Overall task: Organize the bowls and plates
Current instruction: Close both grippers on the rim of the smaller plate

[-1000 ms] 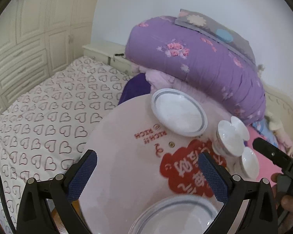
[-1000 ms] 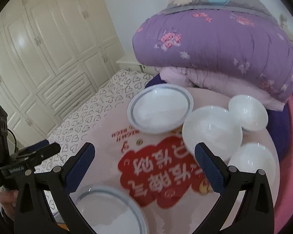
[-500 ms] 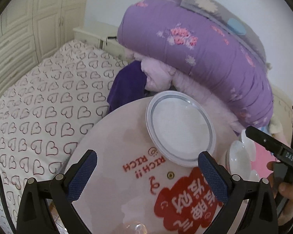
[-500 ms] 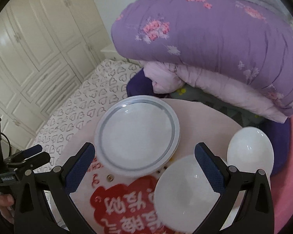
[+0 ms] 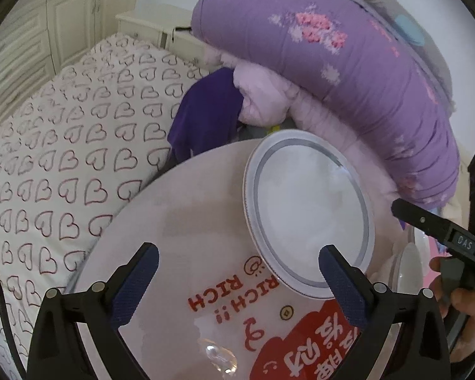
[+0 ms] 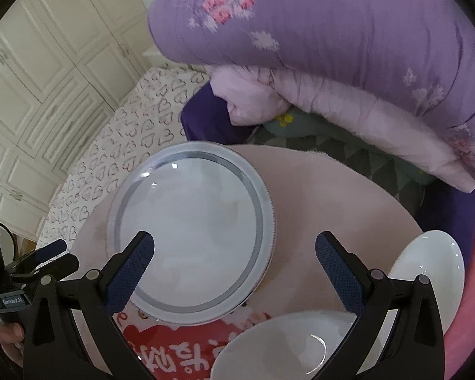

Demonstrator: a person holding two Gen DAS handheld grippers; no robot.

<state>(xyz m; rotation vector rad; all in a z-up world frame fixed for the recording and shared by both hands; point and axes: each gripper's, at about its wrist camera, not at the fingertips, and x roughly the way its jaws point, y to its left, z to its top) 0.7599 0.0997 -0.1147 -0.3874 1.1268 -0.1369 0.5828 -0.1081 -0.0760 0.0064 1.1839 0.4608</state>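
White round plate with grey ring (image 6: 193,234) on pink round worktop (image 5: 180,221), both grippers' fingers spread wide, holding nothing, left gripper (image 5: 237,272), right gripper (image 6: 234,259).

Large bowl (image 6: 278,345) cut off below; small bowl (image 6: 427,272) partly behind right tool (image 6: 234,256).

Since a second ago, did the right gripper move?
Yes. The right gripper moved forward toward the purple quilt; the plate now sits between its open fingers.
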